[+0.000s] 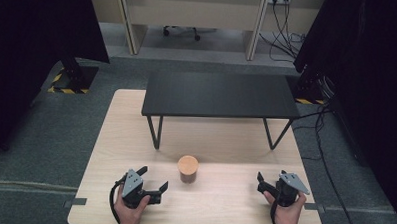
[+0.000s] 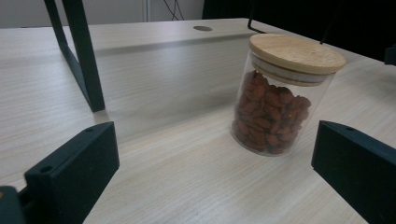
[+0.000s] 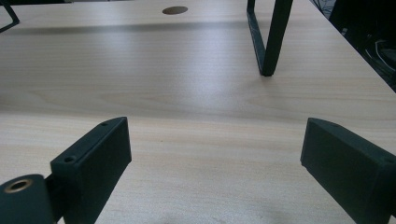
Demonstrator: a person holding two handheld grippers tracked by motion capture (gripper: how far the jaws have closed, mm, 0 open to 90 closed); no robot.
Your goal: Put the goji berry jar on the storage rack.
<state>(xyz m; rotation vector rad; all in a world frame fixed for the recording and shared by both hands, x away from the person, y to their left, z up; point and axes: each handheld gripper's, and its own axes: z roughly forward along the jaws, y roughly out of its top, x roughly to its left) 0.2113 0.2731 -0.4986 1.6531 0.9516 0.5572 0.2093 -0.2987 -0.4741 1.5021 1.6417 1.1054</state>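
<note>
A glass jar point(image 1: 188, 169) with a round wooden lid point(image 2: 296, 53) stands upright near the front middle of the pale wooden table point(image 1: 220, 143). It holds reddish-brown nuts point(image 2: 268, 119). My left gripper point(image 1: 153, 177) rests in a hand just left of the jar, pointing toward it. In the left gripper view its jaws point(image 2: 212, 140) are spread wide and the jar stands a little ahead, toward the right jaw, touching neither. My right gripper point(image 1: 271, 175) is held at the front right, well clear of the jar, and is open over bare wood point(image 3: 215, 135).
A low black shelf point(image 1: 219, 95) on thin metal legs stands across the back half of the table. One leg point(image 2: 84, 60) rises ahead of the left gripper and another point(image 3: 271, 42) ahead of the right. A round hole point(image 3: 175, 10) lies in the tabletop beyond.
</note>
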